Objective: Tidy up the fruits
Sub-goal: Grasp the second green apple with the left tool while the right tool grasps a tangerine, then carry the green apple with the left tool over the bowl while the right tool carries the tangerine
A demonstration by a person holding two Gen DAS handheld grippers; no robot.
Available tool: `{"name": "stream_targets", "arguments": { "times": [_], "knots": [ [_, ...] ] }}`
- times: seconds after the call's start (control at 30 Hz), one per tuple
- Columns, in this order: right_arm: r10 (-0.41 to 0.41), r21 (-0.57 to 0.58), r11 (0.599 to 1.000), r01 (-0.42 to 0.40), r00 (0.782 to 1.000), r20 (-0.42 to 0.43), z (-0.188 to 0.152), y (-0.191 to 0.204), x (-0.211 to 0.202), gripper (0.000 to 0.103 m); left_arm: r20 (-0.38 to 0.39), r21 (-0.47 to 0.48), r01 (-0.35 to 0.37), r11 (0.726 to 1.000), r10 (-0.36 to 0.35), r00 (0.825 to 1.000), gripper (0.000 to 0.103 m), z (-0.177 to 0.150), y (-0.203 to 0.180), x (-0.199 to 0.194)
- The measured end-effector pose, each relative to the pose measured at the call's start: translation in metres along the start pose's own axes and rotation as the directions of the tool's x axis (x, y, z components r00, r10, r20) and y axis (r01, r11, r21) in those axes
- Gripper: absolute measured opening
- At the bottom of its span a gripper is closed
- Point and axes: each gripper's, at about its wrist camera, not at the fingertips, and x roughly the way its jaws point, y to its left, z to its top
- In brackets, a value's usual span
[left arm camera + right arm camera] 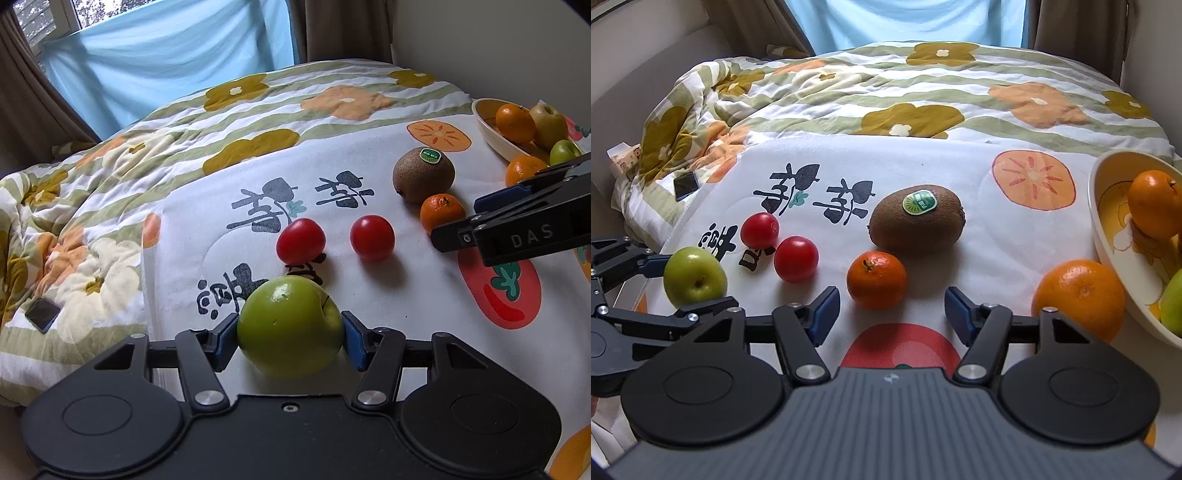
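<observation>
My left gripper point(290, 321) is shut on a green apple point(290, 325); its blue pads press both sides, and the apple rests on the white printed cloth point(406, 295). My right gripper point(892, 293) stands open. A small tangerine point(877, 278) lies just ahead of its fingertips with a gap on each side. Beyond are a kiwi point(916, 218) with a green sticker and two red tomatoes point(759, 229) point(796, 258). The held apple point(694, 277) shows at the left of the right wrist view.
A cream bowl point(1097, 206) at the right holds an orange, a yellowish apple and a green fruit. A larger orange point(1078, 295) lies against its near side. A phone point(686, 184) rests on the rumpled flowered quilt point(923, 92) at the left.
</observation>
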Motion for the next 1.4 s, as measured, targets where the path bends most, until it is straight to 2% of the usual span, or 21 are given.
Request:
{"name": "stream_targets", "arguments": {
  "times": [0.13,0.33,0.37,0.43,0.7,0.9,1.4],
  "knots": [
    [-0.004,-0.002,1.000,0.004,1.000,0.000,0.000,0.002,0.003,0.076,0.000,-0.004,0.003,1.000,-0.003,1.000,0.062,-0.003,0.000,-0.003],
    [-0.006,-0.023,1.000,0.006,1.000,0.011,0.000,0.008,0.005,0.070,-0.003,-0.009,-0.004,1.000,0.004,1.000,0.062,-0.006,-0.002,-0.008],
    [-0.003,-0.028,1.000,0.004,1.000,0.013,0.000,0.009,0.006,0.067,-0.003,-0.013,-0.007,1.000,0.007,1.000,0.062,-0.007,-0.003,-0.010],
    [-0.008,-0.042,0.999,0.008,1.000,0.012,-0.001,0.012,0.006,0.051,-0.003,-0.022,-0.011,1.000,0.011,1.000,0.062,-0.007,-0.002,-0.013],
    [0.005,-0.059,0.998,-0.003,1.000,0.028,-0.003,0.012,-0.014,0.051,0.015,-0.058,-0.031,0.998,0.032,0.999,0.062,-0.004,-0.007,-0.038],
    [0.012,-0.051,0.999,-0.010,0.999,0.050,-0.004,-0.002,-0.040,0.051,0.024,-0.088,-0.034,0.996,0.036,0.999,0.062,0.003,-0.024,-0.060],
    [-0.002,-0.023,1.000,0.004,0.996,0.093,-0.005,-0.091,-0.114,0.050,0.076,-0.119,-0.024,0.993,0.033,0.997,0.062,0.047,-0.104,-0.096]
  ]
}}
